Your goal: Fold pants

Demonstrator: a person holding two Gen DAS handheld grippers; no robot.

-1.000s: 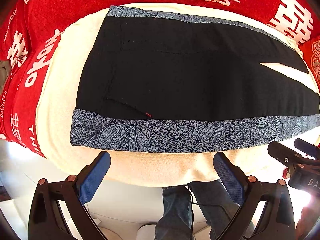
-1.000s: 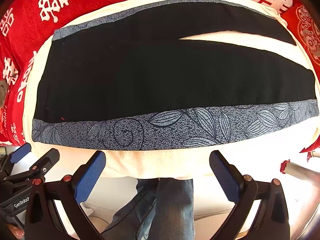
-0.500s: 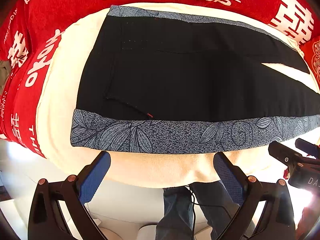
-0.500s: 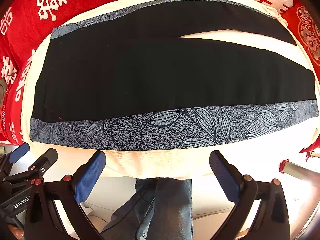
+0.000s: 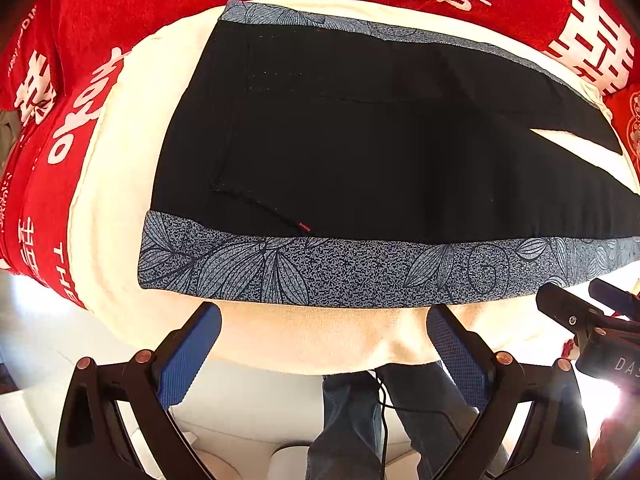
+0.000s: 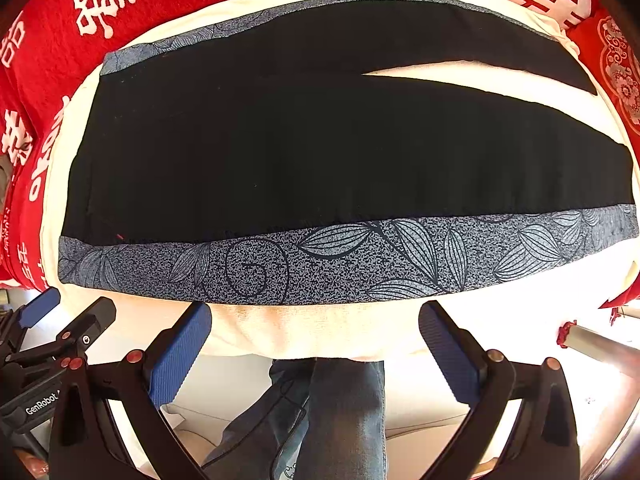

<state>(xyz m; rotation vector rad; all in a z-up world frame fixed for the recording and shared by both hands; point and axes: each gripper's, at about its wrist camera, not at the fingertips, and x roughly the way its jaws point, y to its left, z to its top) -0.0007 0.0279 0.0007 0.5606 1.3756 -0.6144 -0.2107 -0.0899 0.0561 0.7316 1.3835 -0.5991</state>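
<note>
Black pants [image 5: 360, 152] [image 6: 320, 152] with a blue-grey leaf-print side stripe [image 5: 340, 272] [image 6: 340, 260] lie flat on a cream cloth [image 5: 312, 340] [image 6: 320, 332], waist to the left and the two legs spread apart to the right. My left gripper [image 5: 324, 344] is open, hovering just short of the near stripe by the waist end. Open too, my right gripper [image 6: 314, 336] hangs over the cloth's near edge, in front of the near leg's stripe. Neither holds anything. Each gripper shows at the edge of the other's view.
A red blanket with white characters [image 5: 100, 20] [image 6: 80, 20] surrounds the cream cloth on the far and left sides. Below the near edge are a person's legs in jeans [image 5: 360, 420] [image 6: 328, 412] and a pale floor. A metal bar with a red end [image 6: 592, 340] lies at right.
Both grippers have crept slightly forward toward the pants' near stripe. The pants have not moved, and both grippers stay open.
</note>
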